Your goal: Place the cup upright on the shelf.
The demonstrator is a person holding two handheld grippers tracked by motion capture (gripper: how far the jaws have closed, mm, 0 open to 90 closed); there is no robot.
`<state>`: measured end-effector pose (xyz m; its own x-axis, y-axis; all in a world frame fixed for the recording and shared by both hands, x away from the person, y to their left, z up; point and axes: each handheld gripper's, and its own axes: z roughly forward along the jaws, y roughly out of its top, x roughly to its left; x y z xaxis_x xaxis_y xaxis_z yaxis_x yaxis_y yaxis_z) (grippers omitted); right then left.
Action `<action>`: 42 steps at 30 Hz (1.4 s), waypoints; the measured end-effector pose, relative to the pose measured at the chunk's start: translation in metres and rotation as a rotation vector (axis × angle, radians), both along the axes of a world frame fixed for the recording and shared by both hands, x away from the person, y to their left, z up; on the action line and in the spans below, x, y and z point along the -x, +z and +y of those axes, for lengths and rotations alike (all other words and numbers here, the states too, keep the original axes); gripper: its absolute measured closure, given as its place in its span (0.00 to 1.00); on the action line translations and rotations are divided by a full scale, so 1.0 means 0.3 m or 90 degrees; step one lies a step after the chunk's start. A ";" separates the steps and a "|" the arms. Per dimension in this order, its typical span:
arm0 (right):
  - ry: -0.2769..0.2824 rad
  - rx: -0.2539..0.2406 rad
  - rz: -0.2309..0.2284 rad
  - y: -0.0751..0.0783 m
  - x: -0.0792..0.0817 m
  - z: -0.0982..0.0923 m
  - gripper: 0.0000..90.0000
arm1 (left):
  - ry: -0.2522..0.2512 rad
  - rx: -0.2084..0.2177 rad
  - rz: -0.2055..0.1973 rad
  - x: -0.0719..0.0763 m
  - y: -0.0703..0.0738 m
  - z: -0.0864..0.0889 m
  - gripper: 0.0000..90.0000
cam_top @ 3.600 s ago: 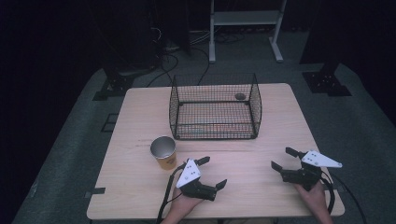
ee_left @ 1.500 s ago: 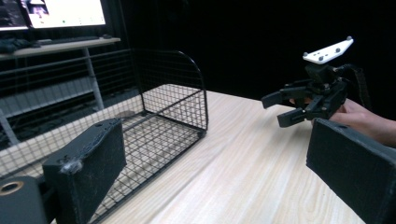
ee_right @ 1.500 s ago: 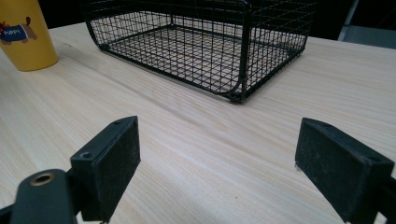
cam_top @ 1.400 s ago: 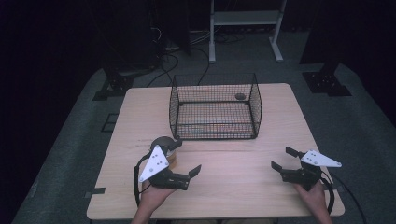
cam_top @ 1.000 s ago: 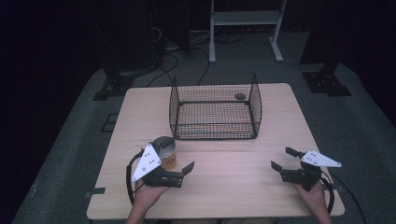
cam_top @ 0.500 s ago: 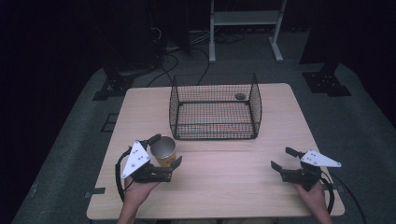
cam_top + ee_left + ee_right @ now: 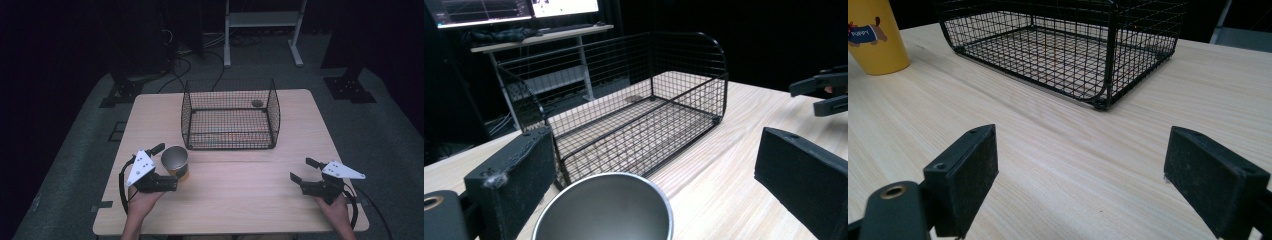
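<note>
Cup first: a yellow cup with a steel-grey inside and a small cartoon print on its wall (image 7: 175, 161) stands upright on the pale wooden table (image 7: 240, 200), and the left tongs (image 7: 166, 166) have it between their two black jaws, one jaw beyond it and one on the near side. In the left gripper view the cup's round rim (image 7: 606, 207) sits low between the wide-spread jaws, with a gap on each side, so the tongs are released and bracketing the cup rather than pinching it; whether either pad brushes the wall I cannot tell. My reading is that the step in hand is the approach to a grasp, and the next move calls for closing squarely on the cup's wall, low enough that it does not tip, before any lift. Just ahead of the left tongs stands a black wire-mesh basket with an open top (image 7: 230, 117), a likely place for the cup to go. Well apart on the other side, the right tongs (image 7: 302, 171) rest low over the table in the person's hand, jaws spread wide and holding nothing; from the right gripper view the cup (image 7: 875, 35) stands far off to their left, beside the basket (image 7: 1063, 40).
</note>
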<state>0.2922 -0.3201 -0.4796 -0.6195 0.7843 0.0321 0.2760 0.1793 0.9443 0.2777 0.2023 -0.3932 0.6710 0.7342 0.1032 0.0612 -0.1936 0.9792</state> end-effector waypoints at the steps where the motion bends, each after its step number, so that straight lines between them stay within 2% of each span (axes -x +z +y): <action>1: 0.000 0.000 0.000 0.000 0.000 0.000 0.15 | 0.001 -0.002 0.003 -0.003 -0.004 0.003 0.03; 10: 0.001 0.001 0.000 0.000 0.000 0.000 0.14 | 0.019 -0.015 0.019 -0.027 -0.038 0.021 0.02; 18: 0.001 0.002 0.000 0.000 0.000 0.001 0.14 | 0.025 -0.014 0.033 -0.042 -0.061 0.033 0.02; 19: 0.001 0.002 0.000 0.000 0.000 0.001 0.14 | 0.026 -0.018 0.040 -0.046 -0.066 0.036 0.02; 22: 0.001 0.002 0.000 0.000 0.000 0.001 0.15 | 0.030 -0.020 0.037 -0.047 -0.070 0.037 0.02; 27: 0.001 0.002 0.000 0.000 0.000 0.001 0.15 | 0.032 -0.026 0.050 -0.055 -0.081 0.039 0.02; 42: 0.001 0.002 0.000 0.000 0.000 0.001 0.14 | 0.043 -0.021 0.077 -0.076 -0.111 0.045 0.00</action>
